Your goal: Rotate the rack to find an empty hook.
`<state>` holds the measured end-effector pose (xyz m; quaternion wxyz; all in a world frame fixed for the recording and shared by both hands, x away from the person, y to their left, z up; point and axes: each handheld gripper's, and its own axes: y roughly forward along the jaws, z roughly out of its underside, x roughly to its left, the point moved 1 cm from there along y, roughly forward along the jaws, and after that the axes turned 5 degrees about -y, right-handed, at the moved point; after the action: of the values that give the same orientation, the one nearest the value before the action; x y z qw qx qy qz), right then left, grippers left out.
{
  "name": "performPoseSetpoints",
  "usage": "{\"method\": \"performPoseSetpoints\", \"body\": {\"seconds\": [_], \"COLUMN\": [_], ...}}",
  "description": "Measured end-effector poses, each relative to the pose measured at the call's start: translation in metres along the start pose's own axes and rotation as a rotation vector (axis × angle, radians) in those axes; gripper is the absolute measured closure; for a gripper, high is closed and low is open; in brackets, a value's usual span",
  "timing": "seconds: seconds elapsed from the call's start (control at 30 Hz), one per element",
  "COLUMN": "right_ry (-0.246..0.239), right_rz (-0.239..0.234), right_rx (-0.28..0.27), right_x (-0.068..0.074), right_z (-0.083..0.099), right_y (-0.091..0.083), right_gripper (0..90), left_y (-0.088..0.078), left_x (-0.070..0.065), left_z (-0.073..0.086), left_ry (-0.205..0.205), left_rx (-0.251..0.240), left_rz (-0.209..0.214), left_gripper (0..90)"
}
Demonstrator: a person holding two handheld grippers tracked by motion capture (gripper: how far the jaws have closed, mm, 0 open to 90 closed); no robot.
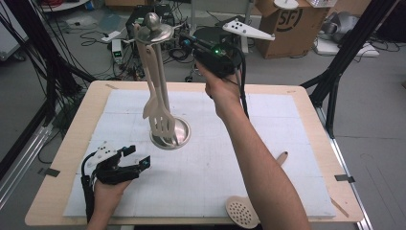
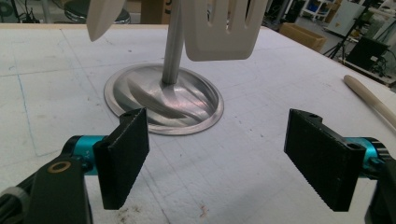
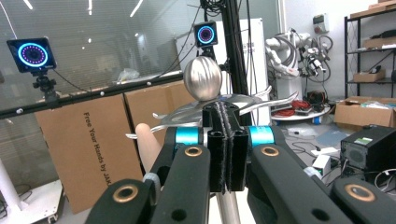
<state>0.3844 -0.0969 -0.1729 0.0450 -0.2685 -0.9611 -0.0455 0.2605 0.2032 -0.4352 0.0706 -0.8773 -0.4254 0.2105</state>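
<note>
A metal utensil stand (image 1: 158, 33) rises from a round base (image 1: 183, 136) in the middle of the white mat. A cream slotted spatula (image 1: 162, 120) and a second cream utensil (image 1: 149, 108) hang from its top. My right gripper (image 1: 187, 41) is held high beside the stand's top, its jaws shut with nothing between them; in the right gripper view (image 3: 226, 140) the stand's steel ball (image 3: 202, 78) sits just beyond them. My left gripper (image 1: 138, 159) rests low at the mat's front left, open, facing the base (image 2: 140, 93) with the spatula (image 2: 224, 32) above.
A cream skimmer spoon (image 1: 242, 212) lies at the front edge, its wooden handle (image 1: 282, 157) partly hidden under the right forearm; the handle (image 2: 369, 98) also shows in the left gripper view. Cardboard boxes (image 1: 287, 26), cables and black frame legs surround the table.
</note>
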Motion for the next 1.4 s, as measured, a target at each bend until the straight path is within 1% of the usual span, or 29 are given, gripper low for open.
{"method": "performPoseSetpoints", "body": {"seconds": [0.07, 0.17, 0.33, 0.4, 0.53, 0.63, 0.73, 0.83, 0.97, 1.07, 1.27, 1.4], "right_ry": [0.002, -0.008, -0.029, -0.026, -0.036, -0.043, -0.053, -0.065, -0.068, -0.079, -0.077, -0.088], "right_rz": [-0.003, -0.011, -0.015, -0.016, -0.037, -0.053, -0.069, -0.076, -0.09, -0.097, -0.104, -0.105], "right_rx": [0.005, 0.012, 0.032, 0.034, 0.039, 0.037, 0.047, 0.055, 0.063, 0.067, 0.076, 0.086], "right_x": [0.0, 0.002, 0.005, 0.006, 0.01, 0.016, 0.021, 0.026, 0.032, 0.036, 0.041, 0.044], "right_z": [0.0, 0.0, -0.001, -0.001, -0.001, 0.0, 0.001, 0.003, 0.003, 0.001, 0.003, 0.002], "right_y": [0.0, 0.0, -0.001, -0.001, 0.0, 0.002, 0.005, 0.009, 0.014, 0.018, 0.025, 0.029], "right_gripper": [90.0, 90.0, 90.0, 90.0, 90.0, 90.0, 90.0, 90.0, 90.0, 90.0, 90.0, 90.0], "left_y": [0.001, 0.001, 0.001, 0.002, 0.002, 0.002, 0.002, 0.002, 0.002, 0.002, 0.002, 0.002], "left_x": [-0.001, -0.002, -0.001, -0.001, -0.001, -0.002, -0.001, -0.002, -0.002, -0.001, -0.001, -0.001], "left_z": [0.0, 0.0, 0.0, 0.0, 0.001, 0.001, 0.001, 0.001, 0.001, 0.001, 0.001, 0.001], "left_ry": [0.002, 0.008, 0.005, 0.001, 0.007, 0.006, 0.005, 0.005, 0.005, 0.003, 0.003, 0.002], "left_rx": [0.002, 0.007, 0.005, 0.001, 0.008, 0.006, 0.006, 0.005, 0.005, 0.005, 0.001, 0.001], "left_rz": [0.002, 0.004, 0.0, 0.001, 0.002, 0.002, 0.001, 0.001, 0.001, 0.001, 0.003, 0.003], "left_gripper": [22.8, 22.8, 22.8, 22.8, 22.8, 22.8, 22.8, 22.8, 22.8, 22.8, 22.8, 22.8]}}
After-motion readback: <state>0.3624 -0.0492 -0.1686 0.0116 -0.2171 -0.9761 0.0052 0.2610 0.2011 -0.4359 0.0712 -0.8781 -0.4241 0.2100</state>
